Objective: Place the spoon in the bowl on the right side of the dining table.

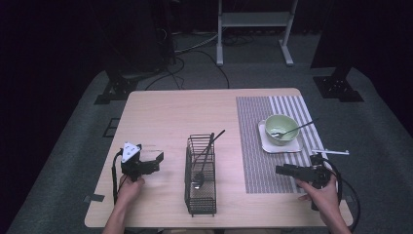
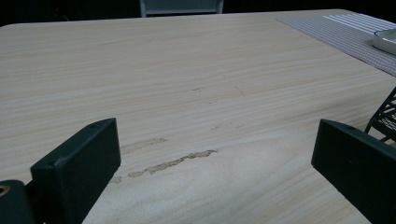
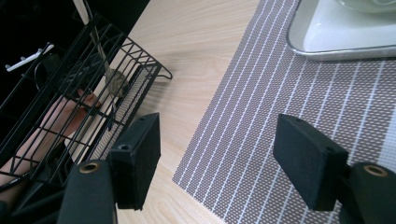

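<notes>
The left tongs (image 1: 157, 160) are resting on the bench (image 1: 160, 112) at about 8 o'clock, jaws standing wide and holding nothing; in the left gripper view there is bare wood between them. The right tongs (image 1: 282, 170) are hovering at about 4 o'clock, over the near edge of the striped mat (image 1: 255, 161), pointing toward the wire basket (image 1: 200, 195). Their jaws are also standing well apart, and in the right gripper view there is mat and wood between them, so they are carrying nothing.

The basket is sitting at 6 o'clock, near the front edge of the bench. One utensil (image 1: 204, 163) with a dark handle is already leaning inside it; it is probably a ladle or big spoon, but the picture is too dim to be sure. The green bowl (image 1: 281, 128) is standing on a white plate (image 1: 267, 144) at 2 o'clock, with a spoon (image 1: 291, 130) lying in it.

Judging from this, the sorting into the basket is partly done: one piece is in, and the spoon in the bowl is waiting for a grasp.
</notes>
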Tool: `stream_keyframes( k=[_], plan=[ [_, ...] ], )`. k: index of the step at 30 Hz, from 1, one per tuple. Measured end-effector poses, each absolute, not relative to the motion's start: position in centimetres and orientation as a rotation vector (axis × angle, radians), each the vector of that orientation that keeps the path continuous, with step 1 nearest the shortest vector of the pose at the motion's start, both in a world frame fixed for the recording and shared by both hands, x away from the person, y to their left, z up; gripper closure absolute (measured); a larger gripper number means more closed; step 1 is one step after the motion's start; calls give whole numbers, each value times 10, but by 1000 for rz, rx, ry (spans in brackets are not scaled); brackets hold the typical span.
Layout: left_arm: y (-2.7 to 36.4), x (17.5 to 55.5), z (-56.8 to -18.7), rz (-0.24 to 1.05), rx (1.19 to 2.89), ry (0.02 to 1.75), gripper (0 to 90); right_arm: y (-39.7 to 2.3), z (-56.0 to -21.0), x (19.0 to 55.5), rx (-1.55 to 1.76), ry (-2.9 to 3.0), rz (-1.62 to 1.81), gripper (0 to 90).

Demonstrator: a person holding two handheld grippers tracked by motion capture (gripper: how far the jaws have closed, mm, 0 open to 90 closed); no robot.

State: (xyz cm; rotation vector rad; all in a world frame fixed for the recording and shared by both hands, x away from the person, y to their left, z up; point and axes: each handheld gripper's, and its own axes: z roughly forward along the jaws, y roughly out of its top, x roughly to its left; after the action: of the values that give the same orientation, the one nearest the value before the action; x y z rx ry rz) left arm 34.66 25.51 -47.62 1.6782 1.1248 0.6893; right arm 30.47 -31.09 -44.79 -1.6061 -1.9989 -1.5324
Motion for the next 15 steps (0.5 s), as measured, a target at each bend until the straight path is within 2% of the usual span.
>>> stream_keyframes(
  k=[15],
  plan=[
    [255,347,-476,691,1679,1125,4,-298,-449,294,-1553,-2013,-1522,306]
  ],
)
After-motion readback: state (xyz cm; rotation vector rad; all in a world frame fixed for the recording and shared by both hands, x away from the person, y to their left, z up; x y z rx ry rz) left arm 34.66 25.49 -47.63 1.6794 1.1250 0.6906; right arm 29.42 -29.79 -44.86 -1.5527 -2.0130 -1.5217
